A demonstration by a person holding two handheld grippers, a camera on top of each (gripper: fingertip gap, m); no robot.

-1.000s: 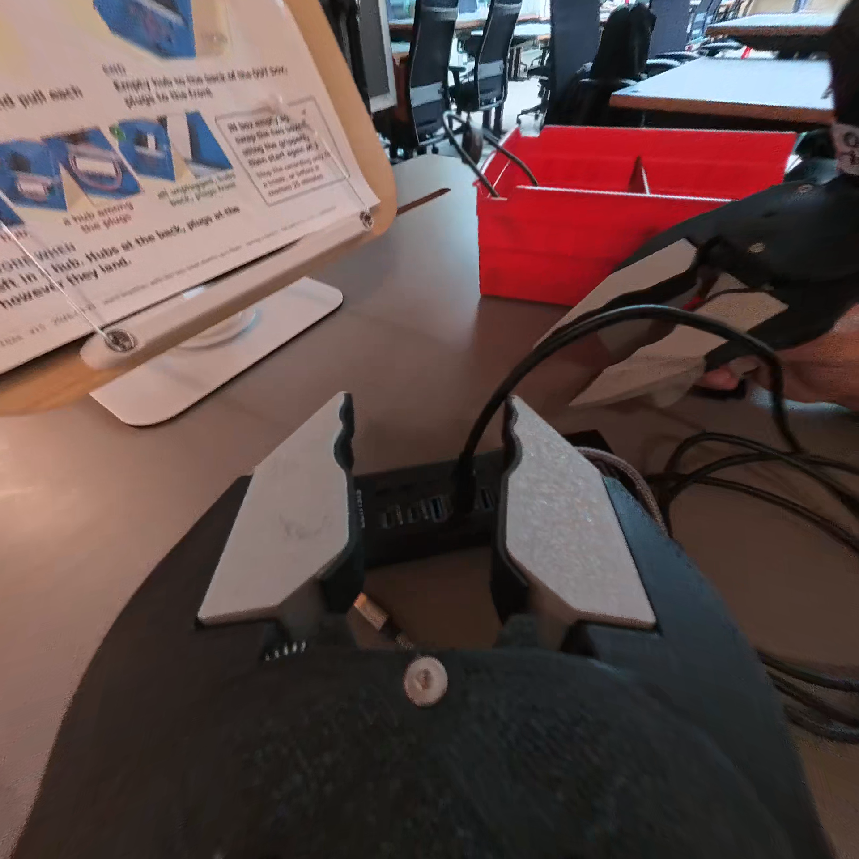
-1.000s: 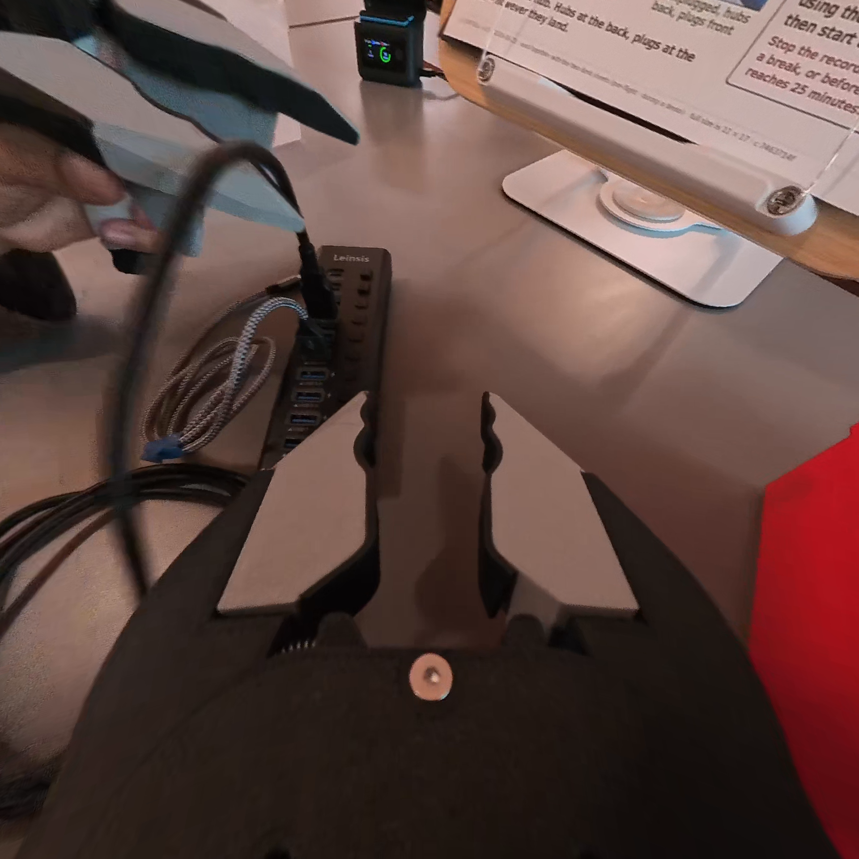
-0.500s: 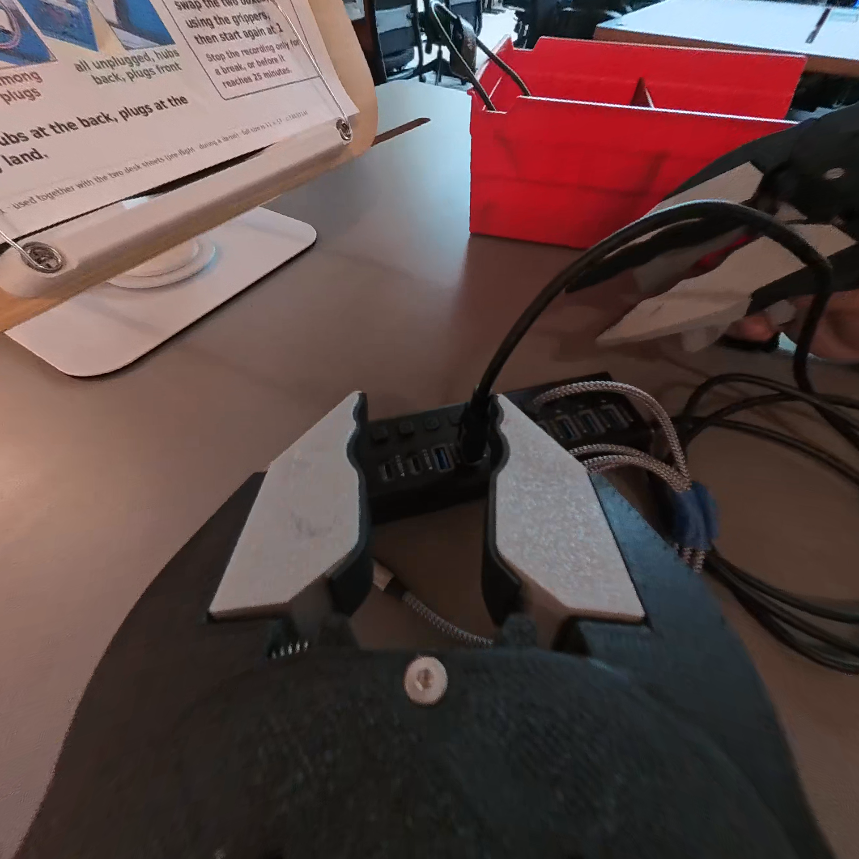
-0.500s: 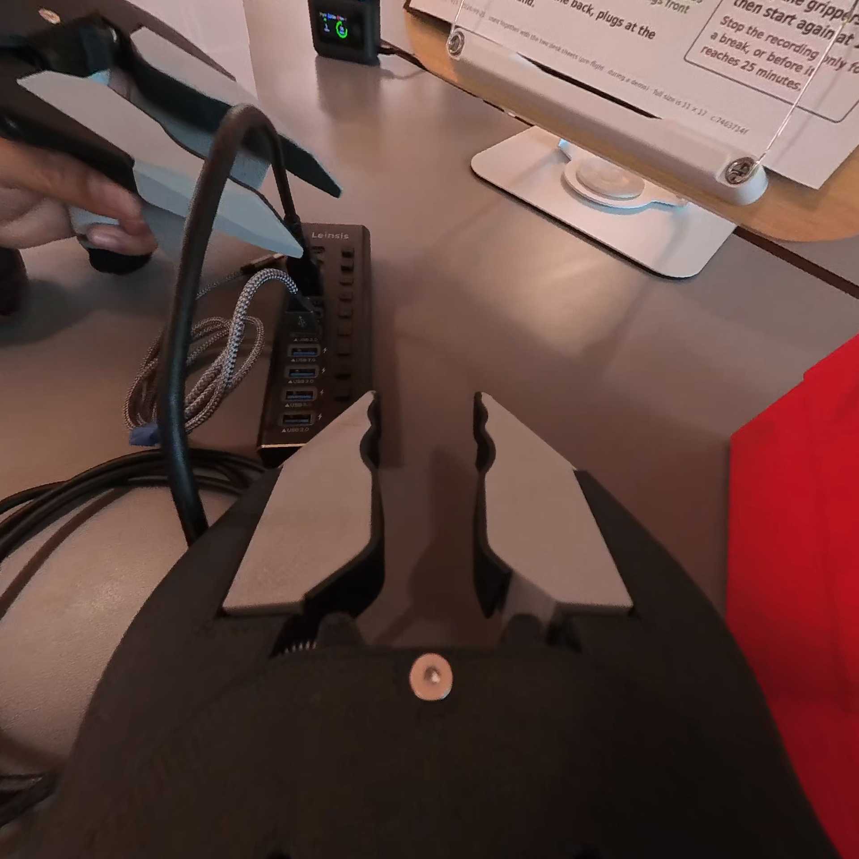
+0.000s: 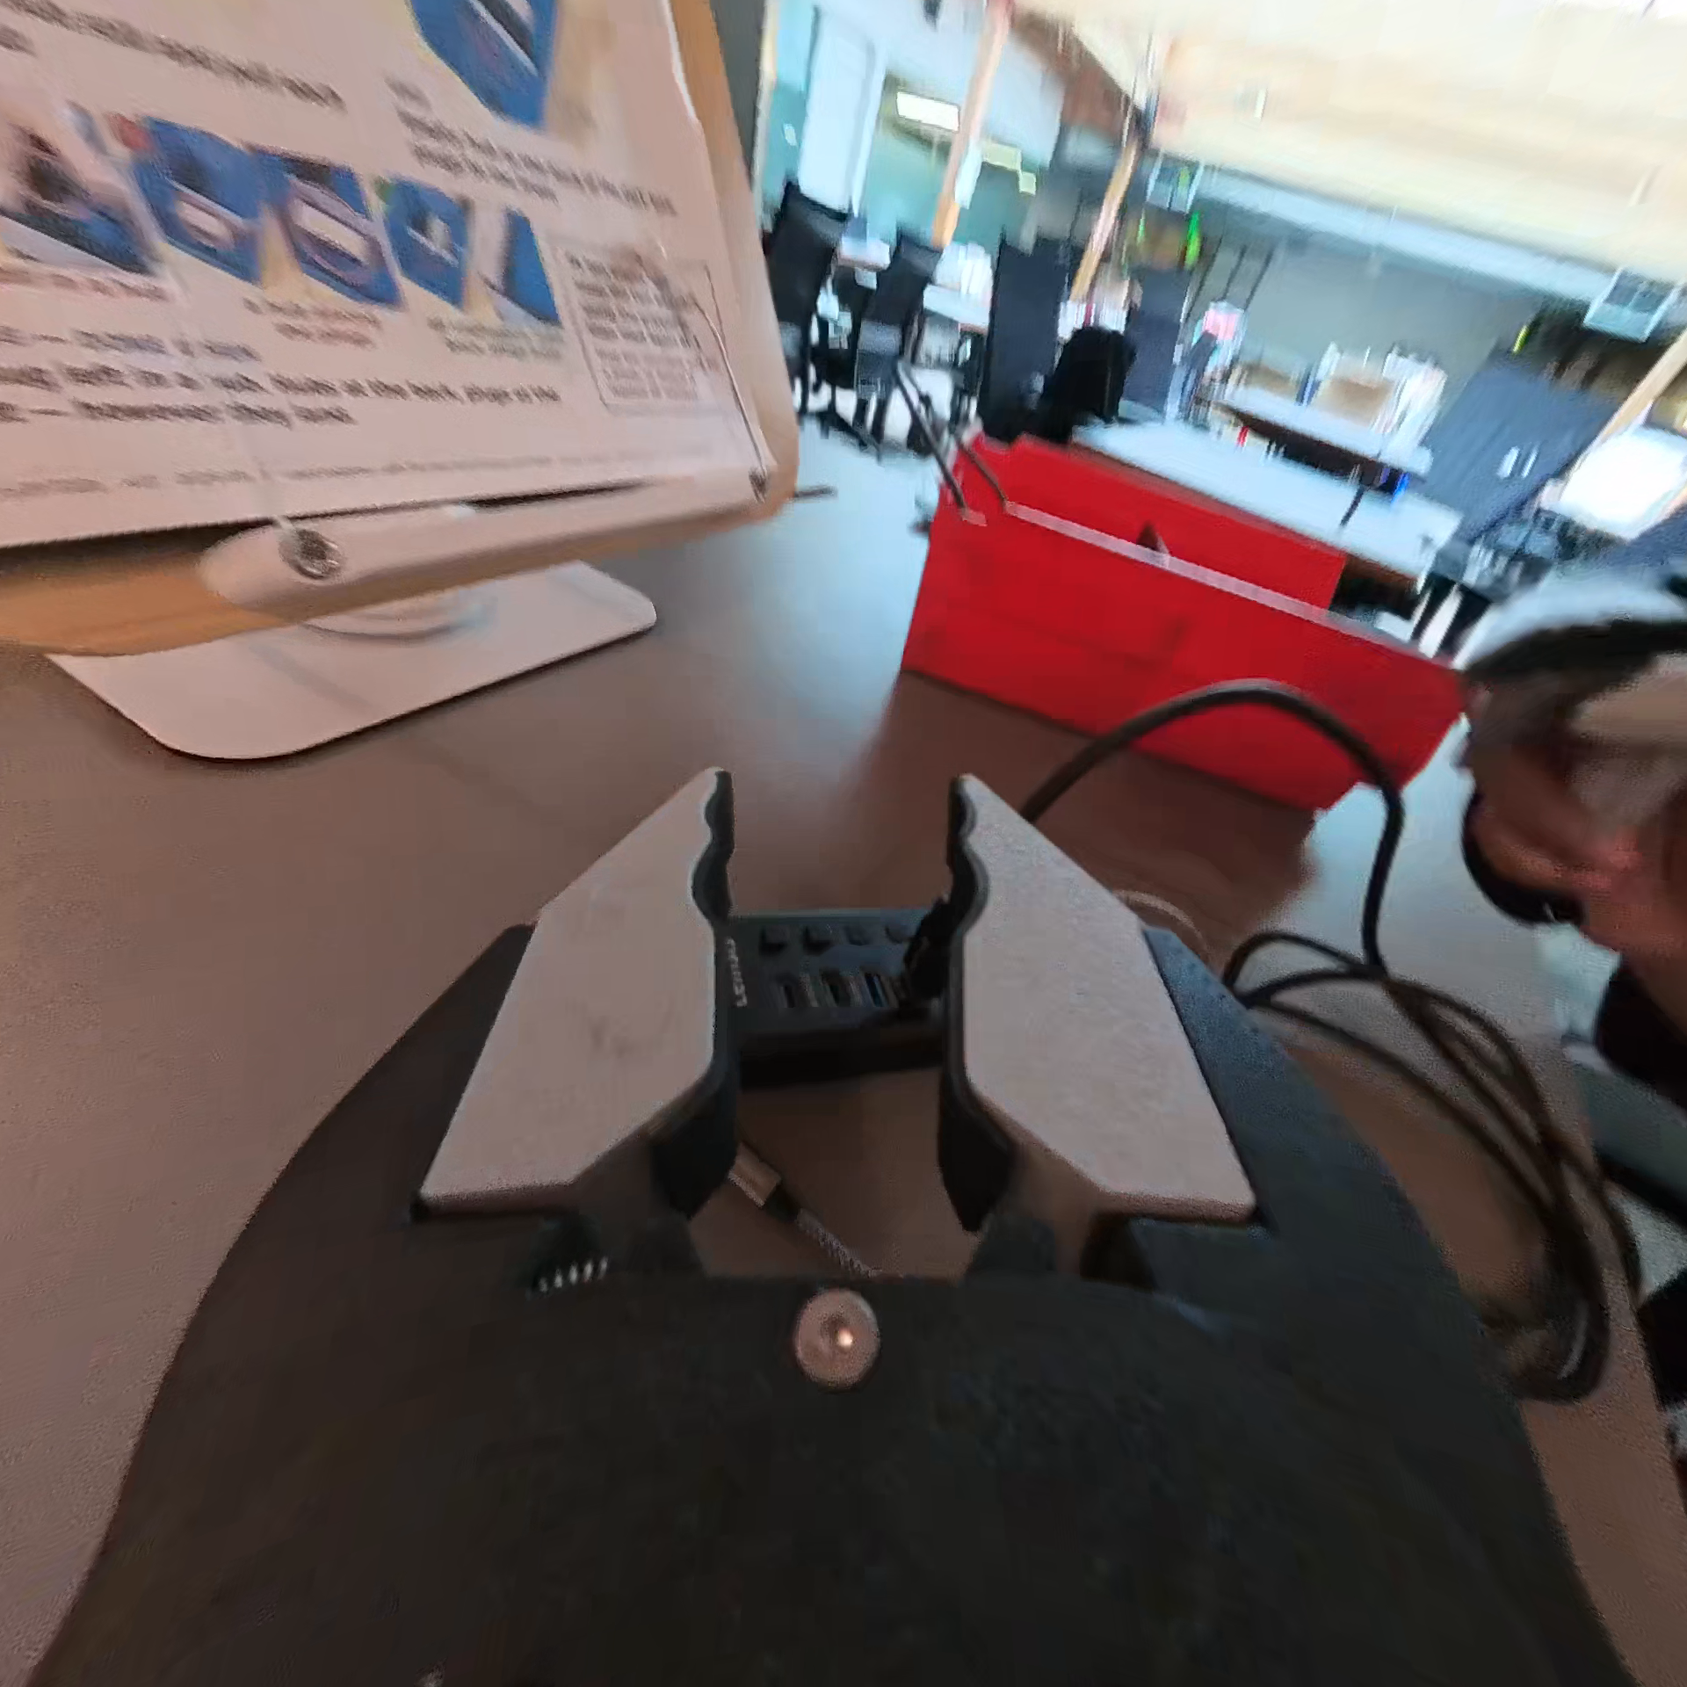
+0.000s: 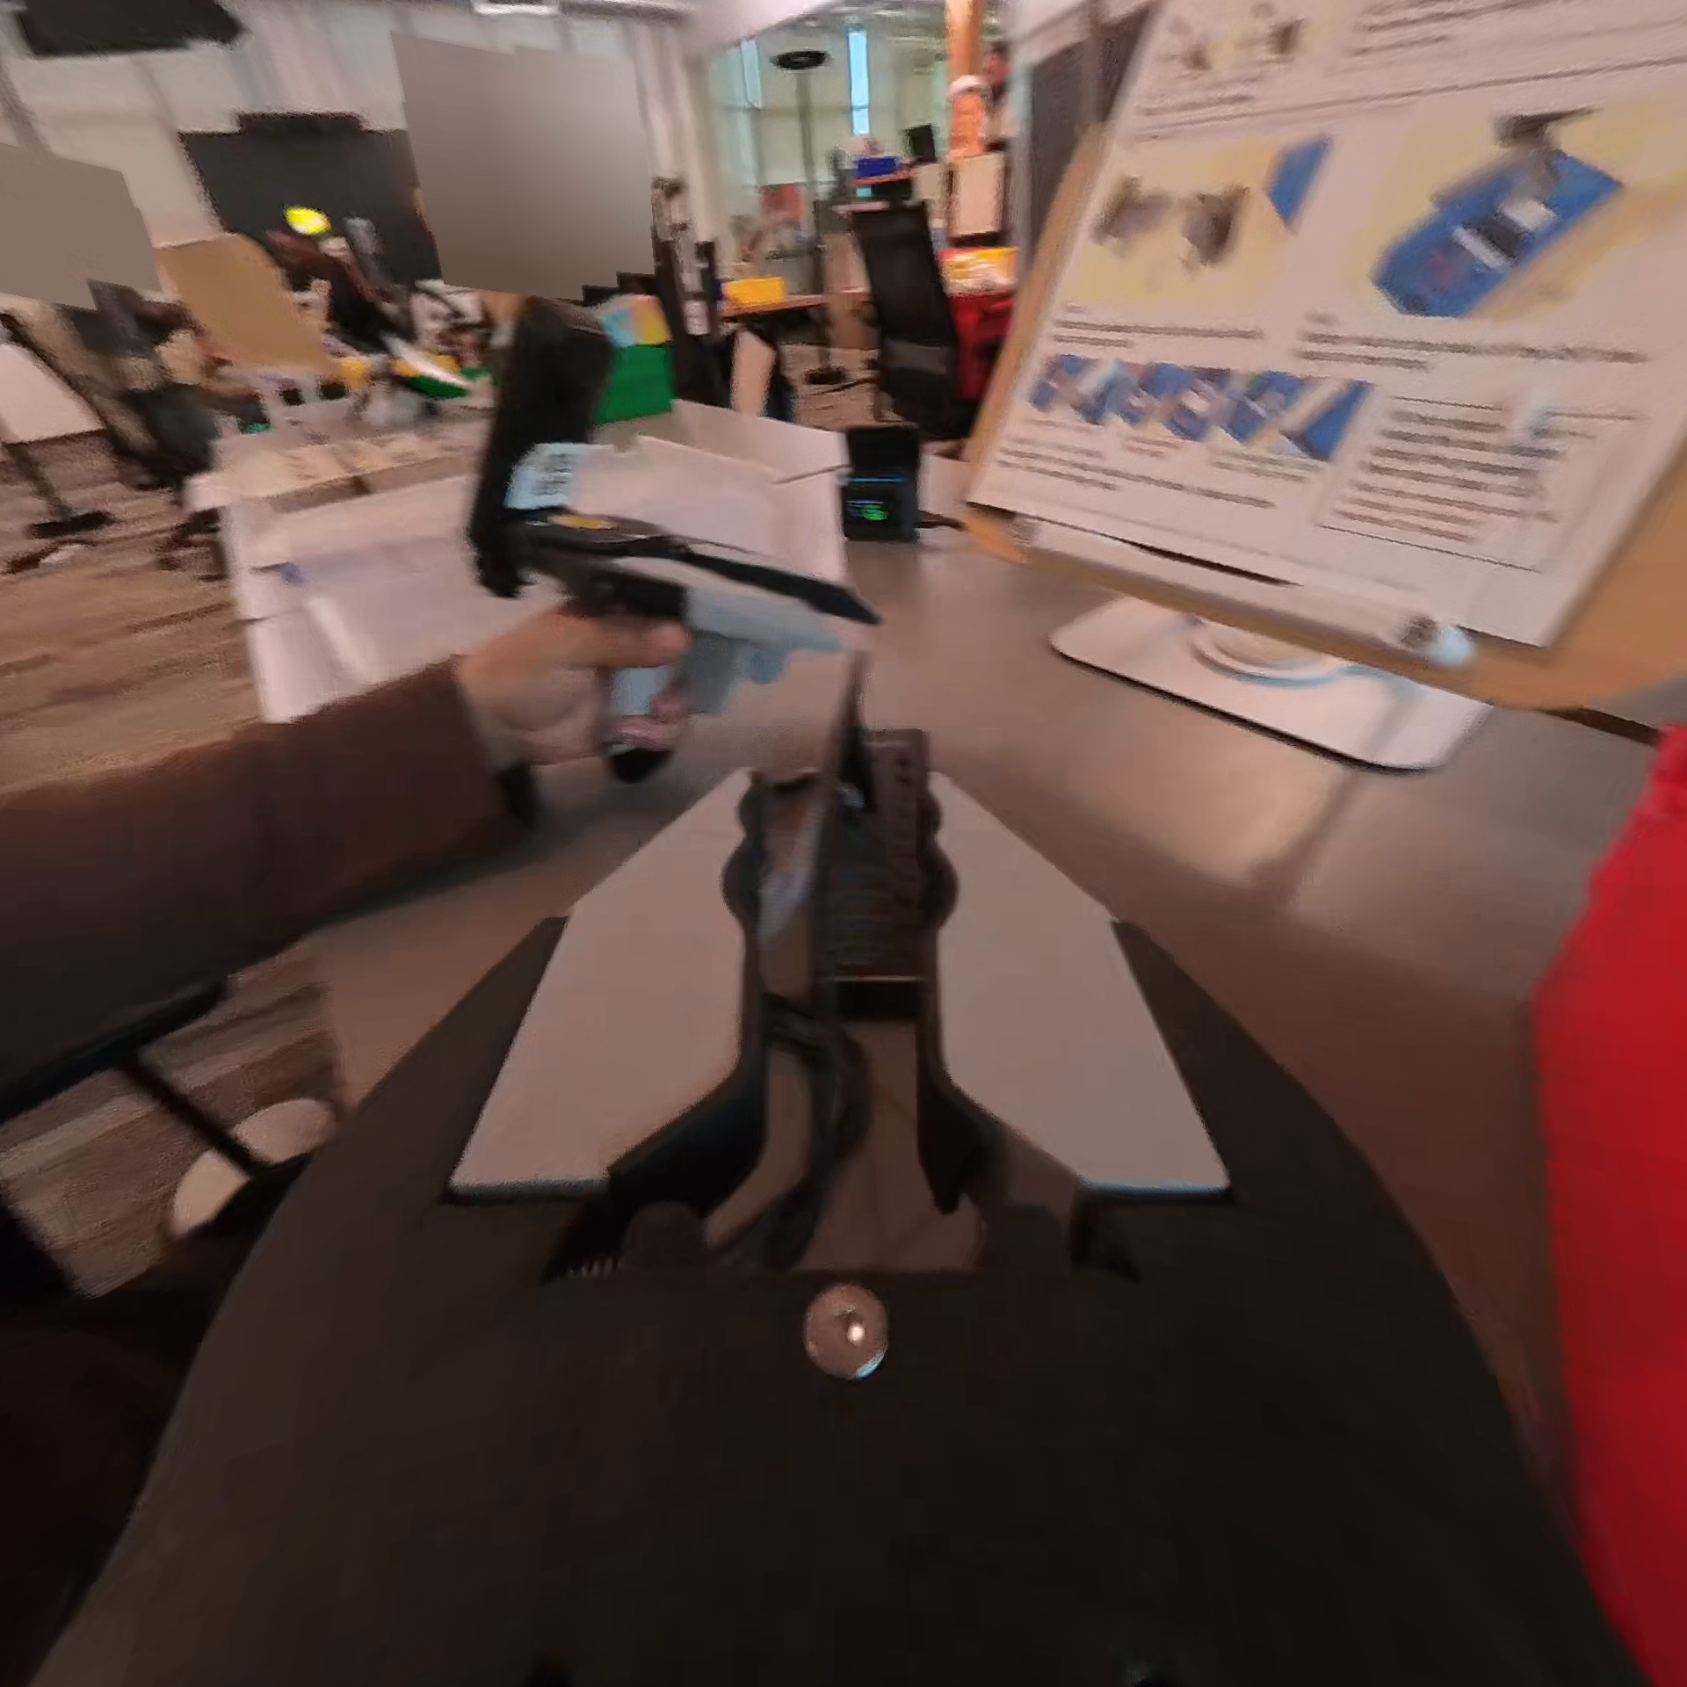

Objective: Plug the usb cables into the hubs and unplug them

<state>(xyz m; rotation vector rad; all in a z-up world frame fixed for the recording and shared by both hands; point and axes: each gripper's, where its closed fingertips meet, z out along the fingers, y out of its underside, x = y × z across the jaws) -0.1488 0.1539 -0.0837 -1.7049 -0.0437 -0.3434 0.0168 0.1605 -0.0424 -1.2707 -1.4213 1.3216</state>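
Observation:
A black USB hub (image 5: 822, 995) lies on the brown table, seen through the gap of my left gripper (image 5: 840, 822), which is open and empty just short of it. A black cable (image 5: 1232, 698) is plugged into the hub near my right finger and arcs up and to the right. A braided cable's plug (image 5: 762, 1191) lies under the gripper. My right gripper (image 6: 840, 803) is open and low, in line with the hub (image 6: 876, 895), whose end shows between its fingers. The view is blurred. The left gripper (image 6: 694, 566) hovers above the hub's far end.
A red bin (image 5: 1141, 621) stands behind the hub; it also fills the right edge of the right wrist view (image 6: 1625, 1141). An instruction board on a white stand (image 5: 365, 584) is at back left. A bundle of black cables (image 5: 1479, 1123) lies to the right. A small black device (image 6: 881, 484) sits far back. One gripper's finger ends stand about 20 cm off the other's.
My right gripper has swung low and in line with the hub, which now sits between its fingers. My left gripper has tilted up and drawn back a little. Both stay open.

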